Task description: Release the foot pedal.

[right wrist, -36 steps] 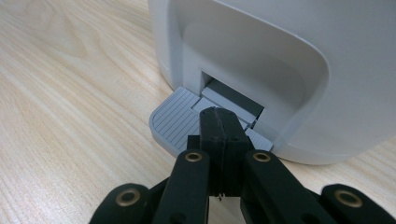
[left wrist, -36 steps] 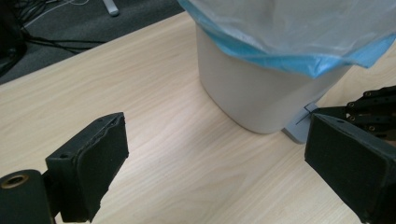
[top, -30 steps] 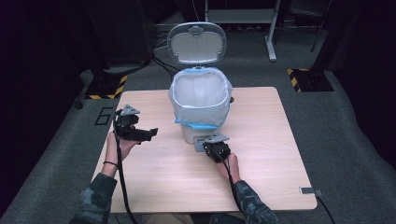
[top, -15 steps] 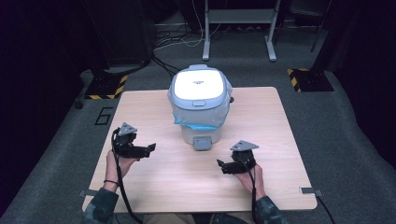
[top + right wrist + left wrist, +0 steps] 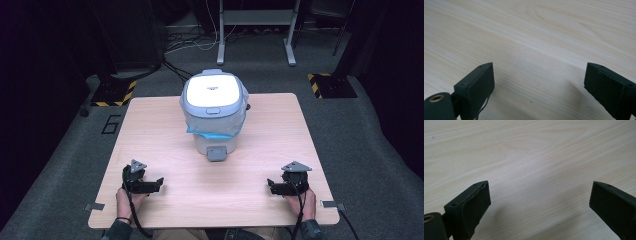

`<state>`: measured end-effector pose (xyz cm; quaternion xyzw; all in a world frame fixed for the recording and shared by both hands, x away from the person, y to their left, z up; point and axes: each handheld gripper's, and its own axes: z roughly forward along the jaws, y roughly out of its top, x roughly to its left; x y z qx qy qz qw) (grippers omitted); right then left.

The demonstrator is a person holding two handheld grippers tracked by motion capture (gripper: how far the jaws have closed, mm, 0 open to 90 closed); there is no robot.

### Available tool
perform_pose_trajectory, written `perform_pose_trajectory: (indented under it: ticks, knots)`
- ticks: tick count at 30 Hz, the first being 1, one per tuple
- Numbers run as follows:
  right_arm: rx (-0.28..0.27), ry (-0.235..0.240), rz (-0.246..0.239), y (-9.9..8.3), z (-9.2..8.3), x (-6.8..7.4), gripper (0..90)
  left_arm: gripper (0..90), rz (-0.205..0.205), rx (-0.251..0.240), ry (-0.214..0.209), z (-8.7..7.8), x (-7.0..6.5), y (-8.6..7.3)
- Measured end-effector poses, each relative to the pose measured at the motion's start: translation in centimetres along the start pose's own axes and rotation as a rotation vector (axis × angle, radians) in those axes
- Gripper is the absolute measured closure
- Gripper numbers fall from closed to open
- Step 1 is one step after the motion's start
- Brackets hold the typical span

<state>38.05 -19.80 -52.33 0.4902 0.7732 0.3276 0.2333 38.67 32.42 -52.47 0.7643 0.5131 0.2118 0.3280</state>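
The bin (image 5: 215, 117) sits lid-down mid-surface (image 5: 150, 130), so I rest my left hand-held gripper (image 5: 150, 184) and right hand-held gripper (image 5: 277, 186) near me, jaws apart, empty.

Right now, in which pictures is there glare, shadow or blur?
High view: the bin lid is overexposed, and the floor around the table is very dark. Left gripper view: soft shadows lie under the jaws on the wood. Right gripper view: the same soft shadows, with the grain sharp.
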Motion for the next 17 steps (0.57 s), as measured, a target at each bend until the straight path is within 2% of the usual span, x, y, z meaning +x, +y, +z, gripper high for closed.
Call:
perform_pose_trajectory:
  ticks: [3,11,13,17]
  knots:
    - [0.003,0.004,-0.005,-0.39,0.20,-0.55,8.2,2.1,0.000,-0.006,0.014,0.51,-0.18,-0.42]
    - [-0.007,0.014,-0.004,-0.52,0.26,-0.42,8.0,2.1,-0.003,-0.012,0.018,0.57,-0.19,-0.47]
    - [0.000,0.022,0.013,-0.48,0.32,-0.52,7.5,2.1,-0.003,-0.011,0.018,0.56,-0.19,-0.48]
    - [0.007,0.027,0.017,-0.45,0.41,-0.70,6.6,2.1,0.000,-0.012,0.022,0.56,-0.18,-0.46]
